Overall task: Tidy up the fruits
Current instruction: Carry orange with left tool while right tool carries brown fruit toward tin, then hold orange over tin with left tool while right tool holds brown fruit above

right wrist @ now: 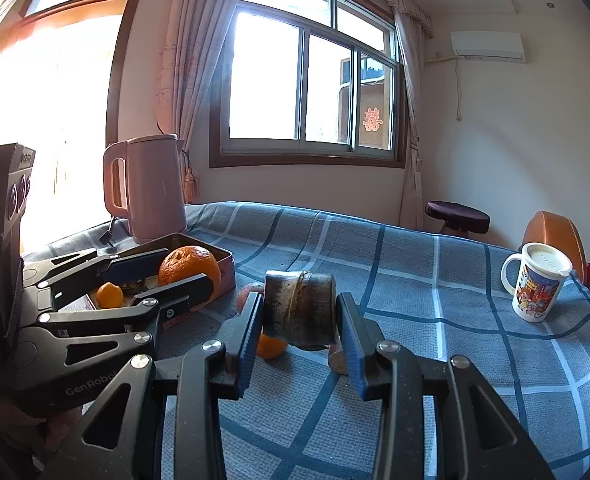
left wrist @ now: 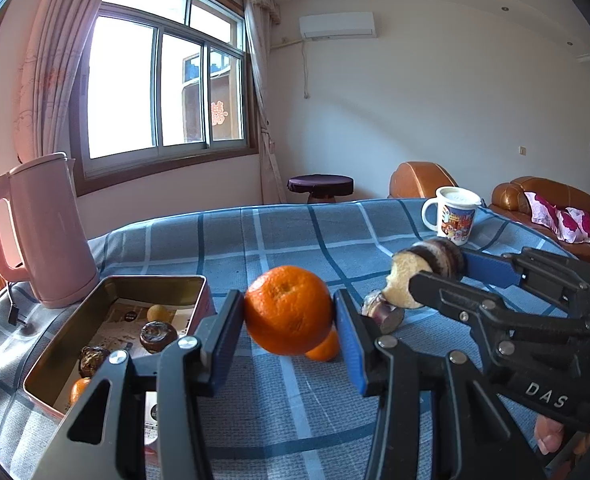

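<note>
Two tools each pinch a piece of produce above the blue checked tabletop (left wrist: 279, 240). The left tool (left wrist: 289, 322) is pressed onto a large orange (left wrist: 287, 308), held just right of the metal tin (left wrist: 95, 320), which contains small oranges and dark round fruits. The right tool (right wrist: 299, 314) clamps a dark, cut cylindrical piece (right wrist: 299, 308) with pale flesh. Below them on the cloth lie a small orange (left wrist: 327, 350) and another cut piece (left wrist: 383, 312). A pink kettle (left wrist: 43, 232) stands far left beyond the tin; a lidded mug (left wrist: 453, 214) sits far right.
</note>
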Demonstrator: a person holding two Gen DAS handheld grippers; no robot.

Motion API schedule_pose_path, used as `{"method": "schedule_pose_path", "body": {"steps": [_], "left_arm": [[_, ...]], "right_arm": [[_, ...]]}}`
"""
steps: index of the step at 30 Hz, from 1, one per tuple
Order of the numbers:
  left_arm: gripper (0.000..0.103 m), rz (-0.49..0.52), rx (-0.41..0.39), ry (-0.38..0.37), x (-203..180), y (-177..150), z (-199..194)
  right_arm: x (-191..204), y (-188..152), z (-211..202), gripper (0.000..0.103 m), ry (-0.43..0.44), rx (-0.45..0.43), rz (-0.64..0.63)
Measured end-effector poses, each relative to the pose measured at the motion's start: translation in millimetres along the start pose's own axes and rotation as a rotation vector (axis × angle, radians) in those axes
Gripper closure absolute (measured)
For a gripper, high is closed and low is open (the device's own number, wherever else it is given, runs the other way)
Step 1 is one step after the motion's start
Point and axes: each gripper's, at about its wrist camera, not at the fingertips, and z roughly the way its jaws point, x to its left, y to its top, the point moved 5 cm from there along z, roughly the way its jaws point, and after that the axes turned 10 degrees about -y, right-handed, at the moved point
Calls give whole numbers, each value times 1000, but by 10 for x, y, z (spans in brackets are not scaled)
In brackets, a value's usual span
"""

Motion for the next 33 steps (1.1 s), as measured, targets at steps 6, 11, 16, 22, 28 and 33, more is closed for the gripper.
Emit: {"method": "schedule_pose_path", "body": {"steps": [6, 11, 16, 22, 28, 33], "left_arm": [[55, -17, 5, 30, 131, 33, -55], [55, -31, 11, 54, 258, 43, -88], [55, -51, 27, 73, 380, 24, -88], [55, -73, 45, 100, 541, -1, -90], [55, -102, 65, 132, 742, -23, -104], [55, -125, 70, 158, 906, -26, -140]], "right_arm": [[153, 93, 17, 64, 17, -2, -26], [284, 173, 61, 64, 36, -1, -47], [407, 221, 118, 63, 56, 6, -62], [555, 281, 206, 64, 79, 18, -77], [712, 388, 281, 64, 105, 14, -109], [859, 434, 347, 64, 129, 17, -131]]}}
